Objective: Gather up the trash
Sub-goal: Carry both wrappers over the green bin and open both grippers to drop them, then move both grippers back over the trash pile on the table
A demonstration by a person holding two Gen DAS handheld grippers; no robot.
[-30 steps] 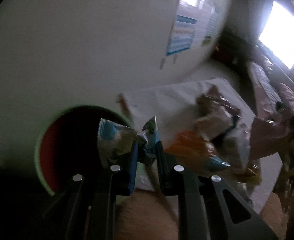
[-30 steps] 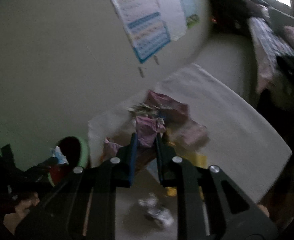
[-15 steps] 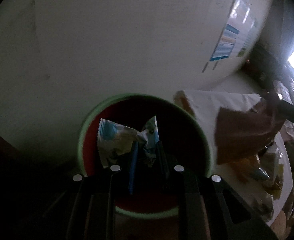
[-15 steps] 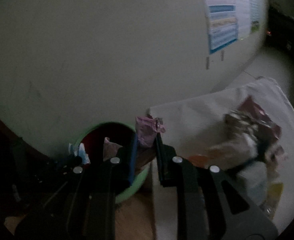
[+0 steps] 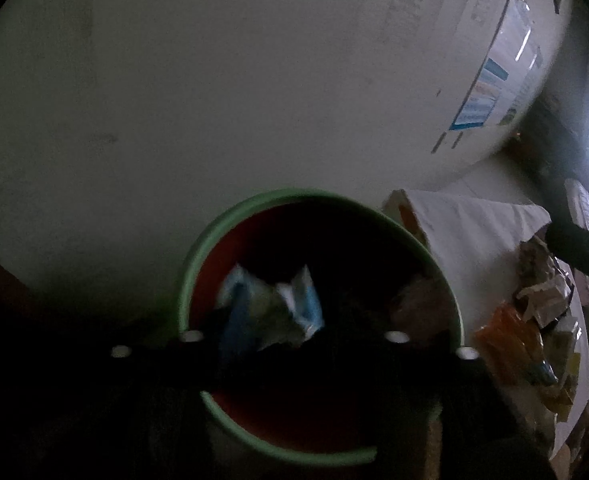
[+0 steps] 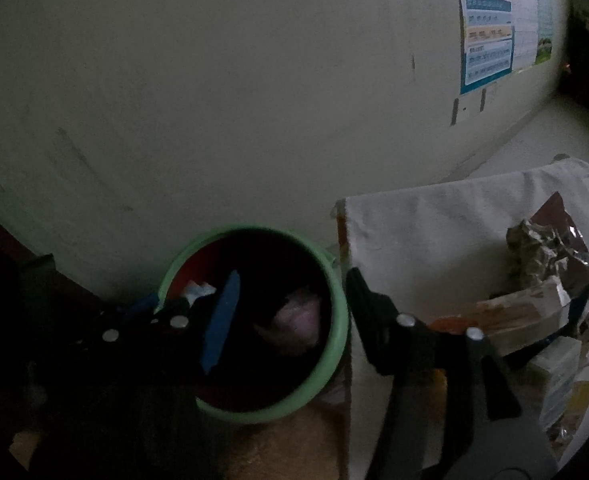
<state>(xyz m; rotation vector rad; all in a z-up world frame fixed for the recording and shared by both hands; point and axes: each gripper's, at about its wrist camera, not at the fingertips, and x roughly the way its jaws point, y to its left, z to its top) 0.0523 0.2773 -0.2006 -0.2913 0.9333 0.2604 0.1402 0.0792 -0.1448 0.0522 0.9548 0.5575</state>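
Note:
A green-rimmed bin (image 5: 294,194) with a red inside stands against the wall. My left gripper (image 5: 290,320) hangs over its mouth, jaws opening. A blue-and-white wrapper (image 5: 278,308) lies blurred and loose between them, no pad pressing on it. In the right wrist view, my right gripper (image 6: 294,304) is over the same bin (image 6: 336,344), jaws also opening. A pink wrapper (image 6: 298,320) sits free between the fingers, inside the bin. It shows too as a pink wrapper (image 5: 418,304) in the left wrist view. The left gripper's fingers (image 6: 142,306) reach in from the left.
A white cloth (image 6: 414,232) lies right of the bin, carrying a pile of crumpled wrappers (image 6: 542,280). The same cloth (image 5: 474,232) and pile of wrappers (image 5: 534,320) appear in the left wrist view. A pale wall with a poster (image 6: 490,40) rises behind.
Both grippers swung left from the pile on the cloth to over the bin. Their jaws, shut on wrappers before, have come apart and both wrappers are loose.

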